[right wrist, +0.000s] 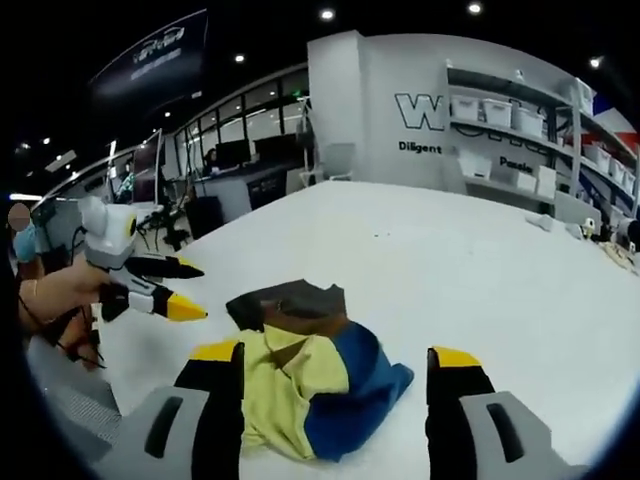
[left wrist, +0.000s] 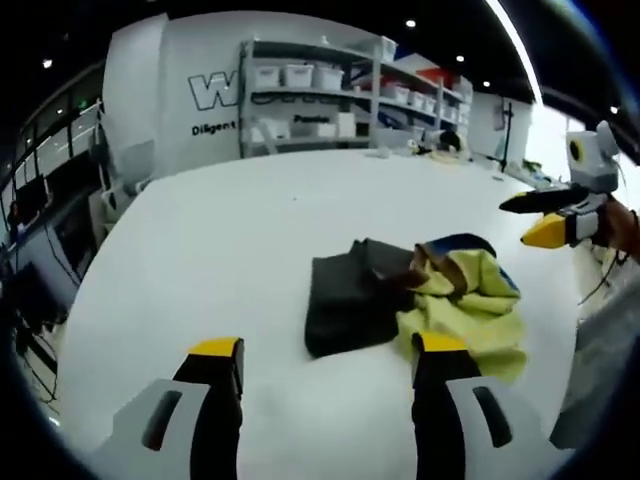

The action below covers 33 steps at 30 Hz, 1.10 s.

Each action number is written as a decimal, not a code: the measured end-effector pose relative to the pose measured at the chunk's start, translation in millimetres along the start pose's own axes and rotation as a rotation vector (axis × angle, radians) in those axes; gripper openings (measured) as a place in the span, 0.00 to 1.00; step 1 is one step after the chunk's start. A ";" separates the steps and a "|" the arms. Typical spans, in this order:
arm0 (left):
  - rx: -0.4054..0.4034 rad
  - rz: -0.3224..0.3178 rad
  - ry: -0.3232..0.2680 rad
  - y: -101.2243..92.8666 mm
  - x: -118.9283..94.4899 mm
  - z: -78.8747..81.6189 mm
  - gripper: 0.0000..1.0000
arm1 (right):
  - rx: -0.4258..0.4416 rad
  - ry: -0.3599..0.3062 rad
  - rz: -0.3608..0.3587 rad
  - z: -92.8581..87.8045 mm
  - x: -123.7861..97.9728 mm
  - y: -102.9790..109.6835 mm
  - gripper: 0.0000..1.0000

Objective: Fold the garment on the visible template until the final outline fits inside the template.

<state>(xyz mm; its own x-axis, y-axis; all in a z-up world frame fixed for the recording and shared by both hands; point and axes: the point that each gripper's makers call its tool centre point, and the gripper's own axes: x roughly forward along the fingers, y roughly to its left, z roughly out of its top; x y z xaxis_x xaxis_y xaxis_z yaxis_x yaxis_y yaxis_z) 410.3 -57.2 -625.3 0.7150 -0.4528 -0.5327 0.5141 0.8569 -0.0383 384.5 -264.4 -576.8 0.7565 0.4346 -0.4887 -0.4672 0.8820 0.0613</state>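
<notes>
Left hand-held gripper [left wrist: 327, 362] and right hand-held gripper [right wrist: 337, 370]: jaws apart, empty, poised near the garment [right wrist: 310, 385]. Garment: soft, light, limp yellow-and-blue heap on the white bench [left wrist: 250, 220], overlapping the dark template [left wrist: 345, 295]; likely best pinched at an outer hem. Shelves [left wrist: 330, 95] far off; nothing obstructs.

White wall [right wrist: 400, 110]: large "W", cut off by shelving; smaller "Diligent" beneath.
</notes>
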 end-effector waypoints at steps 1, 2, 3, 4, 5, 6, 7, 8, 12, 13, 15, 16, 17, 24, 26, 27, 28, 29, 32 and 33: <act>0.011 -0.012 0.010 -1.0 3.3 -1.5 0.67 | 0.002 -0.007 -0.013 1.2 0.7 -2.6 0.57; 0.006 -0.004 0.011 1.3 7.4 -1.8 0.66 | -0.014 -0.026 -0.015 4.2 2.6 -4.5 0.51; 0.004 -0.005 0.010 2.4 9.9 -2.0 0.65 | -0.011 -0.024 -0.020 3.6 5.3 -7.0 0.47; -0.005 -0.008 0.012 3.6 14.2 -2.9 0.64 | -0.001 -0.019 -0.025 2.6 7.7 -9.3 0.46; -0.013 -0.009 0.018 4.3 17.3 -4.1 0.62 | 0.008 -0.013 -0.024 1.0 10.3 -10.8 0.46; -0.011 -0.012 0.021 4.9 22.1 -5.4 0.60 | 0.033 0.000 -0.025 -2.6 13.5 -12.8 0.47; -0.010 -0.014 0.029 5.1 24.8 -7.1 0.58 | 0.046 0.003 -0.027 -4.2 15.1 -14.1 0.47; -0.041 -0.023 0.042 4.2 28.8 -9.7 0.57 | 0.051 0.005 -0.030 -5.9 16.8 -15.6 0.46; -0.072 -0.050 0.047 -0.1 39.5 -10.4 0.55 | 0.045 0.044 -0.077 -19.8 21.8 -25.2 0.38; -0.054 -0.048 0.056 0.7 43.3 -11.1 0.54 | 0.038 0.052 -0.084 -22.1 22.4 -26.7 0.35; -0.041 -0.046 0.070 1.8 48.1 -12.6 0.50 | 0.033 0.062 -0.097 -26.5 24.2 -29.9 0.29; -0.040 -0.045 0.072 2.0 49.3 -13.2 0.47 | 0.037 0.072 -0.105 -29.0 24.7 -32.0 0.27; -0.050 -0.045 0.082 1.9 50.9 -15.2 0.41 | 0.038 0.081 -0.110 -32.0 25.8 -34.5 0.25; -0.059 -0.020 0.105 4.2 58.0 -17.0 0.21 | 0.065 0.116 -0.143 -43.4 28.3 -40.6 0.09; -0.056 -0.020 0.112 3.4 58.9 -17.1 0.16 | 0.072 0.117 -0.130 -44.0 29.4 -38.2 0.06; -0.056 -0.019 0.115 2.8 59.4 -17.6 0.14 | 0.070 0.118 -0.130 -44.4 30.2 -38.2 0.04; -0.057 -0.024 0.116 1.2 59.4 -18.2 0.12 | 0.066 0.120 -0.130 -45.0 30.4 -38.2 0.02; -0.059 -0.025 0.116 -0.2 59.6 -18.6 0.10 | 0.065 0.120 -0.129 -45.1 30.5 -37.9 0.01; -0.051 -0.029 0.121 -0.4 58.9 -18.1 0.07 | 0.073 0.130 -0.128 -47.7 31.6 -37.0 0.00; -0.047 -0.030 0.121 -0.9 58.0 -16.8 0.06 | 0.071 0.131 -0.130 -48.0 31.5 -36.9 0.00</act>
<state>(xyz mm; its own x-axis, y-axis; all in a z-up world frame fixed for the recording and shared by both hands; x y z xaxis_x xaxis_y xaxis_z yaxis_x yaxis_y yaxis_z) 443.3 -80.1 -670.3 0.6360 -0.4480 -0.6283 0.5095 0.8553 -0.0942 403.6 -292.0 -636.3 0.7399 0.2930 -0.6056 -0.3323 0.9419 0.0497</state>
